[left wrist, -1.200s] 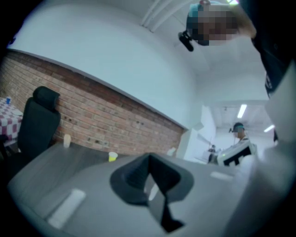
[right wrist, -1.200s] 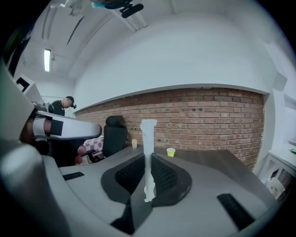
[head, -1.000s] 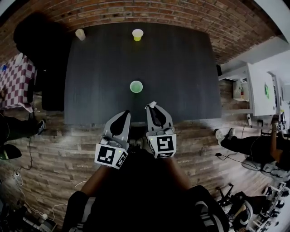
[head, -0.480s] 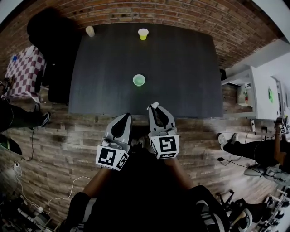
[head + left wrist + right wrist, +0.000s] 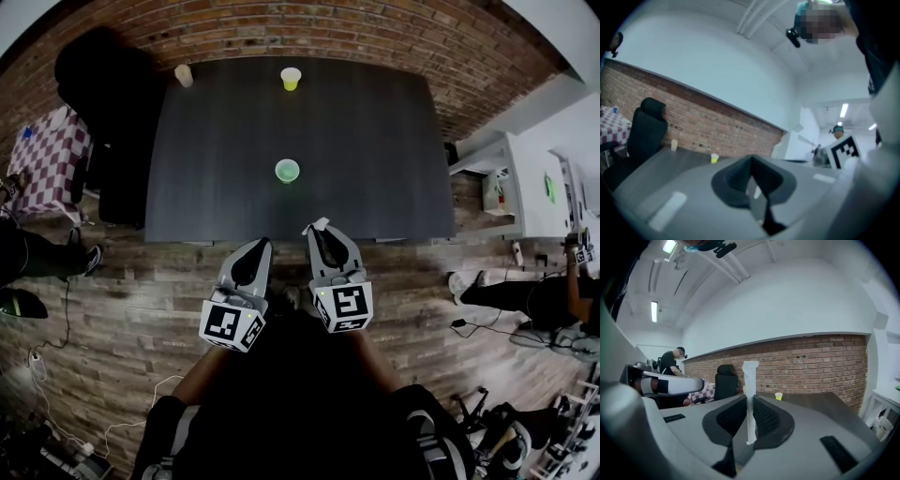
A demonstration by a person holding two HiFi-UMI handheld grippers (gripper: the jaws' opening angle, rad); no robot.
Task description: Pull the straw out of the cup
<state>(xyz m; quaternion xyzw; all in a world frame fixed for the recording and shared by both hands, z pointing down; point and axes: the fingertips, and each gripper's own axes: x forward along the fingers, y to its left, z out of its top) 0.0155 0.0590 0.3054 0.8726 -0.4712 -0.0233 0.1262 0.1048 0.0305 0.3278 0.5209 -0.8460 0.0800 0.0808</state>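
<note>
In the head view a green cup (image 5: 287, 171) stands alone in the middle of the dark table (image 5: 375, 141), with no straw in it. My right gripper (image 5: 317, 228) hovers over the table's near edge, shut on a white straw (image 5: 316, 223). In the right gripper view the straw (image 5: 750, 376) stands upright, pinched between the jaws of that gripper (image 5: 750, 401), and its top pokes above them. My left gripper (image 5: 258, 242) is beside it over the wooden floor. In its own view the left gripper (image 5: 751, 161) has its jaws closed together with nothing held.
A yellow cup (image 5: 292, 79) and a beige cup (image 5: 184, 75) stand at the table's far edge by the brick wall. A black office chair (image 5: 98, 84) sits at the far left corner. People sit at both sides of the room; white furniture (image 5: 530, 183) is on the right.
The head view has shifted a little, so the table sits slightly differently in frame. Both grippers keep the same pose near the table's front edge, the right one still shut on the straw.
</note>
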